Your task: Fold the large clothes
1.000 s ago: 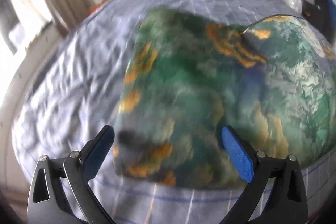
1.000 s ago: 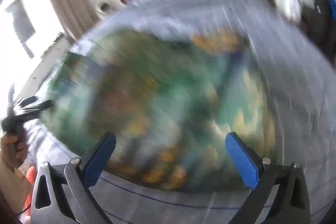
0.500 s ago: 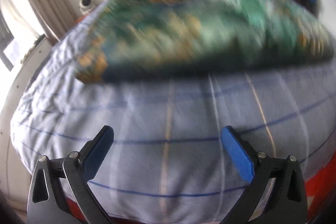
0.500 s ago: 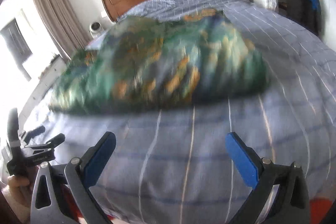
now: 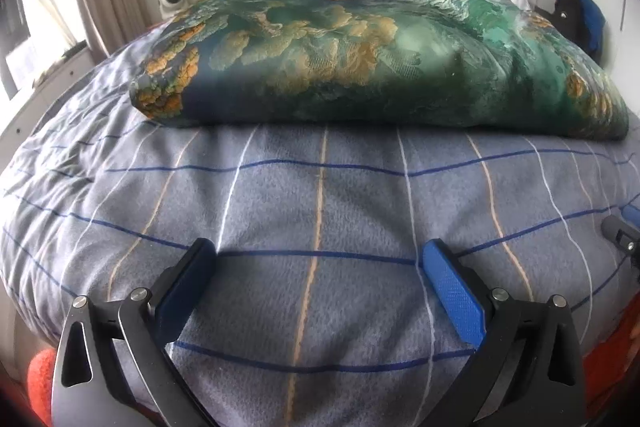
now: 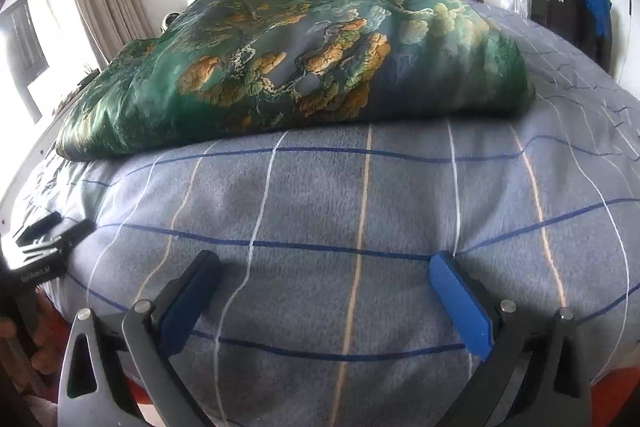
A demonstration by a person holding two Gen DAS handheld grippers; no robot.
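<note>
Both tools, left (image 5: 318, 277) and right (image 6: 324, 281), are held apart, empty; the garment's (image 5: 360, 55) near edge should be gripped evenly.

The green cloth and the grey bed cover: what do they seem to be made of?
Green cloth: probably satin or silk-like fabric, since it has a smooth sheen with soft highlights. Grey bed cover: seemingly brushed cotton or fleece, matte with a fuzzy nap and a woven-looking check.

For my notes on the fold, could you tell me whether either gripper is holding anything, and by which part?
Nothing is held. The left gripper and right gripper are open over the bedspread, apart from the green garment.
</note>
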